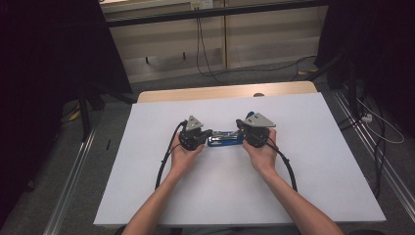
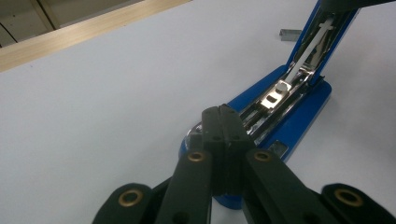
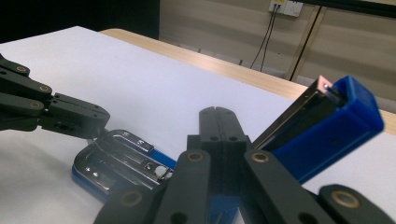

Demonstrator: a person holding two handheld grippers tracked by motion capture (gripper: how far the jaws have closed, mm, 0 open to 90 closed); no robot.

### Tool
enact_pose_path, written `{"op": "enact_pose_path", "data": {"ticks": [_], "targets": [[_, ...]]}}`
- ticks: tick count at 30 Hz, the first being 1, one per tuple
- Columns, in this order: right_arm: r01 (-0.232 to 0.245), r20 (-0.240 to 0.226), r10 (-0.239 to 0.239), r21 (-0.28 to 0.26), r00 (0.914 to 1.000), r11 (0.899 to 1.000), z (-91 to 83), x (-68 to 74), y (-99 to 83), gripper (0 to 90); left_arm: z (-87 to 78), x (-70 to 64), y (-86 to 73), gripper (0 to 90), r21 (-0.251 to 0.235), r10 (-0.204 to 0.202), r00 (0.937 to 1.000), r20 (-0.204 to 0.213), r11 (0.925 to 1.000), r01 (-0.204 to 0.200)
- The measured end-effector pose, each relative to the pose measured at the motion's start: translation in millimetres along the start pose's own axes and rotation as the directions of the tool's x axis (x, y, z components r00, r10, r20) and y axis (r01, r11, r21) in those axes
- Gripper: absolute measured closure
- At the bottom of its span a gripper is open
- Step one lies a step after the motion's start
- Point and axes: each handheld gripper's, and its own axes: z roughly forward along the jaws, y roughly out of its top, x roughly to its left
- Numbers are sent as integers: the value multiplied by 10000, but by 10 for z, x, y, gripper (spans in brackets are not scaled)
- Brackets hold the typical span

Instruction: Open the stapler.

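A blue stapler (image 1: 224, 139) lies in the middle of the white table (image 1: 303, 161), swung open. Its chrome magazine (image 2: 280, 93) is exposed and its blue top arm (image 3: 334, 126) is tilted up. My left gripper (image 1: 209, 133) is shut, and its tips (image 2: 223, 116) rest on the stapler's low metal end (image 3: 116, 154). My right gripper (image 1: 240, 131) comes in from the other side, also shut (image 3: 215, 113), with nothing visible between the jaws. It sits beside the raised arm near the hinge. In the right gripper view the left gripper (image 3: 70, 116) touches the metal end.
A short strip of staples (image 2: 289, 32) lies on the table beyond the stapler. A wooden edge (image 1: 220, 90) borders the table's far side. Cables (image 1: 205, 58) hang and run on the floor behind. Metal rails (image 1: 372, 147) flank the table.
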Motion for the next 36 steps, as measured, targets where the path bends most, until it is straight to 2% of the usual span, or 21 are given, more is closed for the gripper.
{"op": "enact_pose_path", "data": {"ticks": [4,7,18,23,28,34,36], "targets": [[-174,39,174,58,9998,9998,-15,-58,-38,900,-1,7,-1,900,7,52,10000,28,10000,-52],[-223,-116,223,70,9997,9997,-28,-80,-52,900,0,9,0,900,12,57,10000,40,10000,-57],[-151,-92,152,106,9998,9998,-30,-91,-62,900,1,4,1,900,0,69,10000,48,10000,-69],[-520,111,518,223,9986,9984,-43,-189,-104,900,-1,4,0,900,16,78,10000,33,10000,-79],[-497,210,493,180,9986,9986,-92,-285,-112,900,0,4,0,900,11,54,10000,27,10000,-54],[-539,103,538,111,9985,9985,-134,-373,-125,900,-1,3,-1,900,12,61,10000,6,10000,-61],[-448,-123,449,94,9989,9990,-143,-400,-129,900,0,-1,-1,900,10,52,10000,-7,10000,-52]]}}
